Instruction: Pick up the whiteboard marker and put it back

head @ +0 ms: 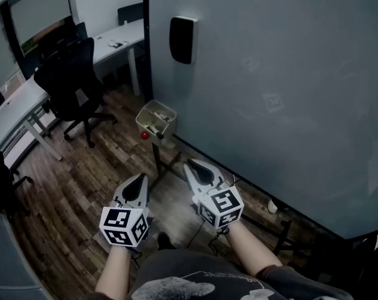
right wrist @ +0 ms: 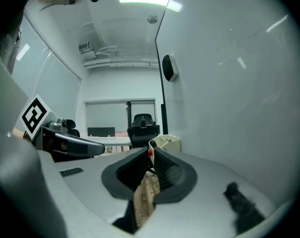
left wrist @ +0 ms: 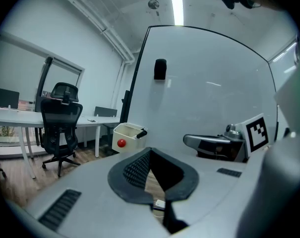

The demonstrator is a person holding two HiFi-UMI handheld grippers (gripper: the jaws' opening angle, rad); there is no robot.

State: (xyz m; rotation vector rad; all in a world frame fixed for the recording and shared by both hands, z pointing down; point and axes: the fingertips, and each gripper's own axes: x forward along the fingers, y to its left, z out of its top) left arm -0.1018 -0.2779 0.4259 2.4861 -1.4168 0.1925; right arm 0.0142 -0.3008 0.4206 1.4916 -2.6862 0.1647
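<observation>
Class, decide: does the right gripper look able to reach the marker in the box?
Probably yes: the marker sits in the open-topped box ahead of the right gripper, nothing between them.

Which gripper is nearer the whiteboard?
Right. The right gripper is close beside the whiteboard; the left gripper is farther out, on the far side of the right one from the board.

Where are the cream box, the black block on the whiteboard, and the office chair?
cream box (left wrist: pixel 134 141): left gripper view, on its front wall.
black block (head: pixel 182 39): head view, middle of its body.
office chair (head: pixel 70 74): head view, on the backrest.
</observation>
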